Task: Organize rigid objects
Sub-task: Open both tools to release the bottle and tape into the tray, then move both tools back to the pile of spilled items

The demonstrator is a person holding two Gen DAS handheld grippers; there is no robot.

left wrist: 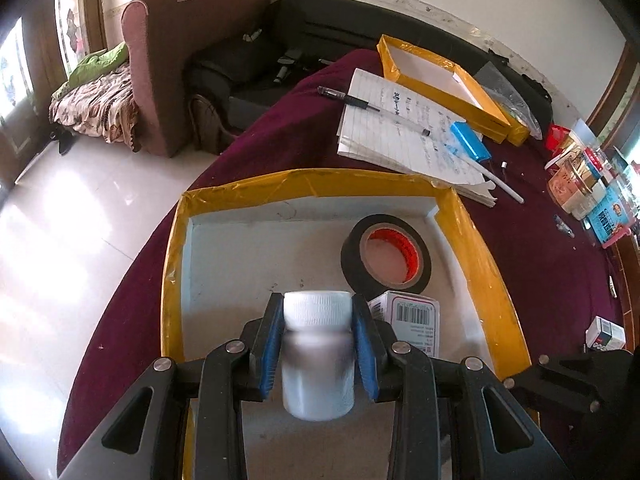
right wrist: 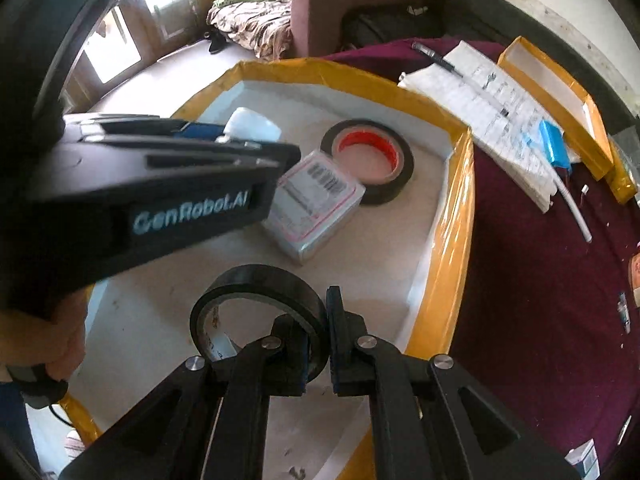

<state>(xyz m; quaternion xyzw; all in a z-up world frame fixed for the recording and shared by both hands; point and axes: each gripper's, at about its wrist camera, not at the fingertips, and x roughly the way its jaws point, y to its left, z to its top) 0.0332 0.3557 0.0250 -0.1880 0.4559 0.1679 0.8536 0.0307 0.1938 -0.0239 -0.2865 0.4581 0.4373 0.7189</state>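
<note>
My left gripper [left wrist: 317, 312] is shut on a small white bottle [left wrist: 318, 364] with a ribbed cap, held over the yellow-taped tray [left wrist: 476, 256]. The same tray [right wrist: 452, 240] fills the right wrist view. Inside lie a black tape roll with a red core [left wrist: 386, 260] [right wrist: 368, 160] and a small white barcoded box [left wrist: 412, 320] [right wrist: 316, 204]. My right gripper [right wrist: 320, 320] is shut on the wall of a second black tape roll [right wrist: 256, 304], one finger inside its ring, low over the tray floor. In the right wrist view the left gripper's body [right wrist: 160, 200] and the bottle [right wrist: 252, 124] cross from the left.
On the maroon tablecloth [left wrist: 540, 248] beyond the tray lie a notepad [left wrist: 404, 132] with pens, a blue pack [left wrist: 470, 140] and a second yellow tray [left wrist: 440, 80]. Books and small boxes [left wrist: 588, 184] crowd the right edge. A hand [right wrist: 60, 340] holds the left gripper's grip.
</note>
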